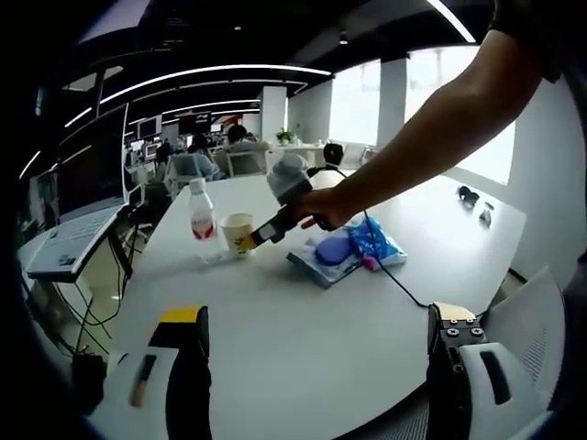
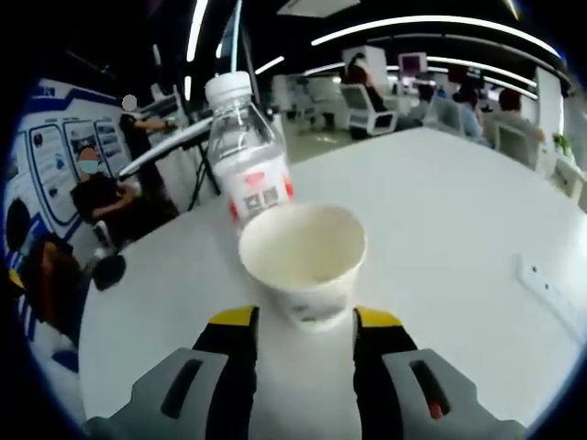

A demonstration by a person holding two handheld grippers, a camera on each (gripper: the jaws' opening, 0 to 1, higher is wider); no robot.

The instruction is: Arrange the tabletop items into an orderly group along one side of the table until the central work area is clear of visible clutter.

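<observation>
A white paper cup stands on the white table, right in front of a clear water bottle with a red label. My right gripper is shut on the cup, one yellow-tipped jaw on each side of its base. In the left gripper view, a person's hand holds that right gripper against the cup, with the bottle just to its left. A blue packet lies behind the hand. My left gripper hovers wide open over the near table edge, holding nothing.
A black cable runs from the packet toward the near edge. Two small dark items lie at the far right of the table. A laptop sits off to the left, a white chair at the near right, and a power strip on the table.
</observation>
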